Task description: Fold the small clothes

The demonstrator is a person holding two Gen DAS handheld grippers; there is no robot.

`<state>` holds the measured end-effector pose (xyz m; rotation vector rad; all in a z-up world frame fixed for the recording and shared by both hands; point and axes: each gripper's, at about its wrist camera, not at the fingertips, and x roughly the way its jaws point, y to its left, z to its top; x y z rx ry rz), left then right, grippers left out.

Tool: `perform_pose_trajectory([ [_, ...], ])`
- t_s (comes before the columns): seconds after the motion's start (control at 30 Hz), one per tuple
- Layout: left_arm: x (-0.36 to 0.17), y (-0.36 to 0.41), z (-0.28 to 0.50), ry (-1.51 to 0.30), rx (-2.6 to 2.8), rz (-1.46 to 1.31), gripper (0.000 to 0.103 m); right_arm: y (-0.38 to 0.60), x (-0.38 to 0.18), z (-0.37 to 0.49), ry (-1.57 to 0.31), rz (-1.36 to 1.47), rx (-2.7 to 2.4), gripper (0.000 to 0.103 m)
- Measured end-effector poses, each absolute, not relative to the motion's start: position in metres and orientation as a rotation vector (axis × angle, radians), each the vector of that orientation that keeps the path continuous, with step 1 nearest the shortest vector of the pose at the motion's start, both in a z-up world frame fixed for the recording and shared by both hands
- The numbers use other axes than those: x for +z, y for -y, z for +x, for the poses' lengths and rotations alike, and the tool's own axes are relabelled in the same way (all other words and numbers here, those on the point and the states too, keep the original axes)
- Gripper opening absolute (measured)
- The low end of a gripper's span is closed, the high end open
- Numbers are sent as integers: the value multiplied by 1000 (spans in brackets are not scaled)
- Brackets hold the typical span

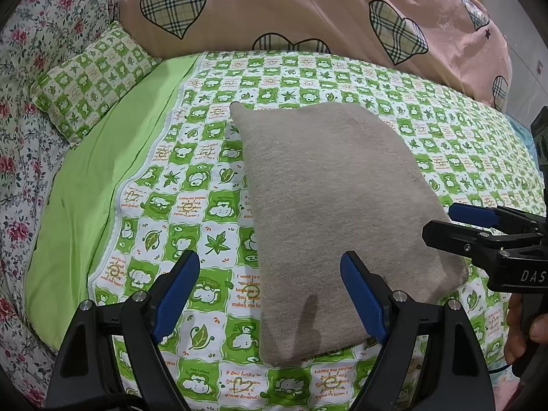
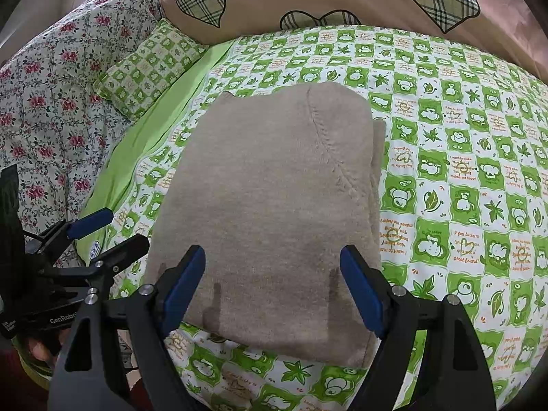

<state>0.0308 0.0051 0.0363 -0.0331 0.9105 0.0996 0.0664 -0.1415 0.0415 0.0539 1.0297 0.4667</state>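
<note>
Even, soft indoor light, fairly bright; faint finger shadows fall on the near edge of the beige garment [image 2: 274, 205]. Strong fisheye bending and dark vignette at corners; centre sharp, no glare

Folded sweater [image 1: 335, 219] flat on bed [image 1: 445, 144], mid-sheet. Small pillow [image 1: 92, 78] beyond, to its left; big pillow [image 1: 308, 10] behind, along far edge. Left tool [image 1: 270, 294] at sweater's near left corner, jaws apart, above cloth. Right tool [image 2: 274, 287] over near edge, jaws apart, holding nothing.
</note>
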Motion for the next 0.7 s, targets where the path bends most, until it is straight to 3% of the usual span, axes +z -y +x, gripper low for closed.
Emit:
perform_pose_trajectory([
  [0.7, 39, -12, 40, -897, 110, -24, 85, 141, 47, 79, -1013, 61, 472, 81],
])
